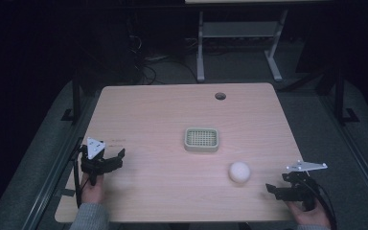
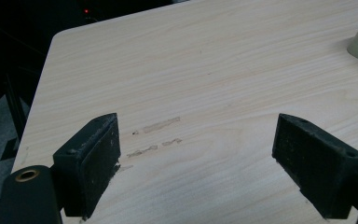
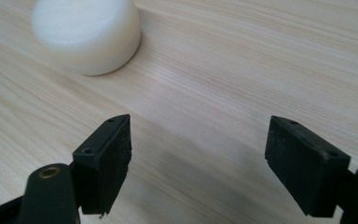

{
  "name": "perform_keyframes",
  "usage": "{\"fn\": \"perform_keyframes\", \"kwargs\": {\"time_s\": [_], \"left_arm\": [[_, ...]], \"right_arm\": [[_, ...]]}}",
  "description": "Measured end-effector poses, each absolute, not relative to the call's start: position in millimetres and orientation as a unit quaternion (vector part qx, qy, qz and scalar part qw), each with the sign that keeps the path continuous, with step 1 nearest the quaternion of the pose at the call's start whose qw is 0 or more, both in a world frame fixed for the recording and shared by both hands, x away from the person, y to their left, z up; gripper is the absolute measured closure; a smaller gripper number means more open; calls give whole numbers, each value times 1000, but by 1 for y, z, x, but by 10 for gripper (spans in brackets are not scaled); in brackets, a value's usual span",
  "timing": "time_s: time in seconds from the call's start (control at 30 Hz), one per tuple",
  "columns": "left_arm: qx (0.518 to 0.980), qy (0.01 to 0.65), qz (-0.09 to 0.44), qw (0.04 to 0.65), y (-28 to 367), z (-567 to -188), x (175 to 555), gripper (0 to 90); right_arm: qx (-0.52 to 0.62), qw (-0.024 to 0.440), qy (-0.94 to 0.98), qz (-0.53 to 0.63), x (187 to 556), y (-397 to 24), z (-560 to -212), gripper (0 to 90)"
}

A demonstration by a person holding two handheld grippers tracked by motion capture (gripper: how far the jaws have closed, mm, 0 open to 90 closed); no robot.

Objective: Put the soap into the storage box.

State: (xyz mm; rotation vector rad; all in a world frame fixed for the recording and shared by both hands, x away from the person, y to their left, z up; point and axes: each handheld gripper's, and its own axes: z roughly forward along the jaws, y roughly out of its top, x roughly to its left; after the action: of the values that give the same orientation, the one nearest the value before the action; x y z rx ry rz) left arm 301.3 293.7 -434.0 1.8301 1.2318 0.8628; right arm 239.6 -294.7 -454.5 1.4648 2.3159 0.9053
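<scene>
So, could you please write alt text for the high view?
A wooden table holds a small green basket near its centre and a white round object nearer the person, whose left hand-held gripper and right hand-held gripper hover open at the front corners.

**Open desk, two obstacles near the middle**

Desk mostly bare. Green grid tray sits at centre; white round block lies nearer the front right, apart from it. A clear lane runs between them. Left gripper, jaws wide, faces open wood with faint tape marks. Right gripper, jaws wide, has bare wood up to the block. Cable hole near far edge.
</scene>
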Motion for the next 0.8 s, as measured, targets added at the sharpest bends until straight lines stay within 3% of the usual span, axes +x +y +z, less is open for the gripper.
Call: {"fn": "perform_keyframes", "kwargs": {"time_s": [0.8], "left_arm": [[715, 479, 336, 382, 293, -433, 300, 148]], "right_arm": [[475, 98, 820, 304, 251, -278, -431, 196]]}}
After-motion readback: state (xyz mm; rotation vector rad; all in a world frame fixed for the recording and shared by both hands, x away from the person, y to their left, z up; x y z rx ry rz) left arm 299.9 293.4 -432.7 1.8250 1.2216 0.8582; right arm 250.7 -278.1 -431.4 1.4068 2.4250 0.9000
